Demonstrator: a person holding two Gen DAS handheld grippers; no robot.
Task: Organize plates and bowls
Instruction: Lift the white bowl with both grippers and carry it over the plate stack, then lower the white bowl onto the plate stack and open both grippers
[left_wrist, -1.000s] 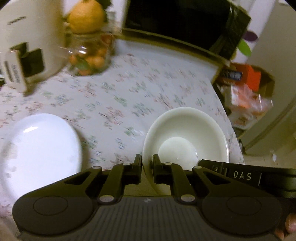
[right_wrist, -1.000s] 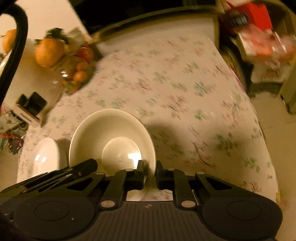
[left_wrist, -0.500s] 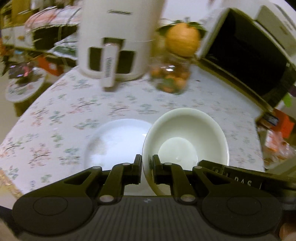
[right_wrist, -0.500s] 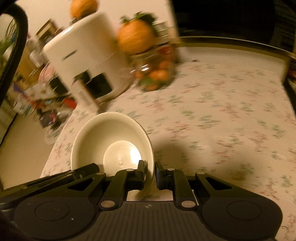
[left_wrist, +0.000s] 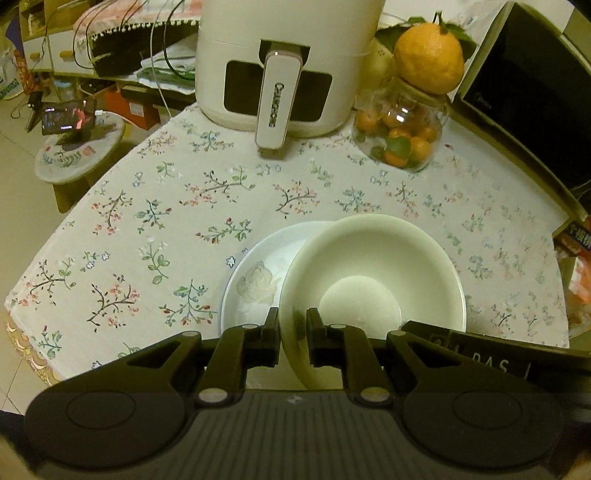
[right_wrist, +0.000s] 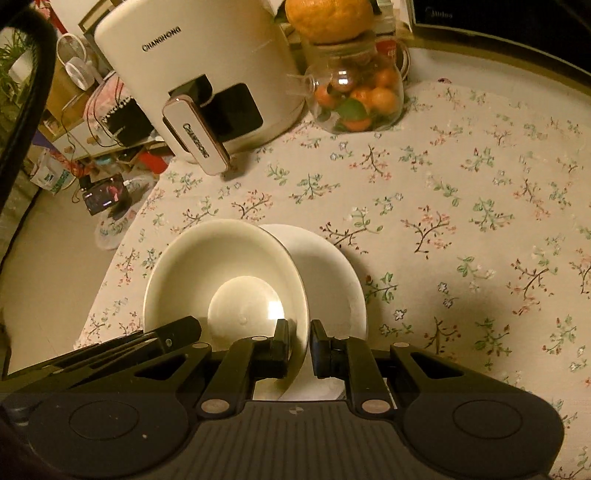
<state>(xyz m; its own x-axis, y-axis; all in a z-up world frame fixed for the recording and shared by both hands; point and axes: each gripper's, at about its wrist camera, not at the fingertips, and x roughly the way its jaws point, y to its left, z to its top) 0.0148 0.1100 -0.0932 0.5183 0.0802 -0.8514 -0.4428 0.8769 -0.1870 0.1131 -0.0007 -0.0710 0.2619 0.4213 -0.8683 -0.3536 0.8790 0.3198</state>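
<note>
A cream bowl (left_wrist: 373, 273) is held by both grippers, each on its near rim. My left gripper (left_wrist: 293, 332) is shut on the bowl's left rim. My right gripper (right_wrist: 300, 343) is shut on the bowl's right rim, and the bowl also shows in the right wrist view (right_wrist: 225, 280). Under the bowl lies a white plate (left_wrist: 258, 273) with a faint rose print, on the floral tablecloth. The bowl hovers over the plate and covers its right part in the left wrist view. In the right wrist view the plate (right_wrist: 328, 280) shows to the bowl's right.
A white air fryer (left_wrist: 273, 62) stands at the back of the table. A glass jar of small oranges (left_wrist: 402, 133) with a big orange on top stands beside it. A black microwave (left_wrist: 532, 96) is at the back right. The table's left edge (left_wrist: 55, 258) drops to the floor.
Both grippers carried the bowl leftward across the table. The bowl now hangs over the white plate, which was off to its left a second ago.
</note>
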